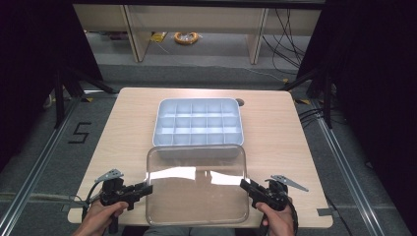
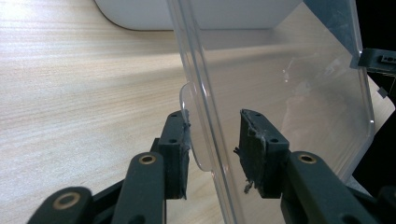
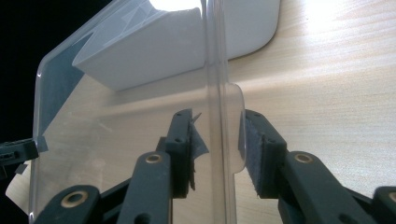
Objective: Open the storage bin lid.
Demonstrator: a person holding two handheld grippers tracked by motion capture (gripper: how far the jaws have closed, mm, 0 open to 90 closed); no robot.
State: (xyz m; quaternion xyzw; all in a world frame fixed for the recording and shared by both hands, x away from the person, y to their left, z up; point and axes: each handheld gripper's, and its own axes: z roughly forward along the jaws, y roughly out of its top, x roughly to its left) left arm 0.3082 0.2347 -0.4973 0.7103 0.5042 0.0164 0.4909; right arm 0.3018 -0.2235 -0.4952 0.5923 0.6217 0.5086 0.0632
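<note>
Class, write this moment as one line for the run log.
scene: clear lid in front of compartment box | left gripper: jaws astride lid's rim, one pad off it | right gripper: shut on opposite rim

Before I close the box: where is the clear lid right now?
In the high view the clear lid sits at the table's near edge, between the left gripper and right gripper, just in front of the compartment box.

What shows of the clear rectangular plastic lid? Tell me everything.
The clear rectangular plastic lid is glossy and see-through, with rounded corners, a raised rim and a small rounded tab on each short side. It sits level over the near edge of the pale wooden table, its far edge at the front of the white divided box. The right gripper pinches one tab. The left gripper straddles the other, one pad touching.
</note>
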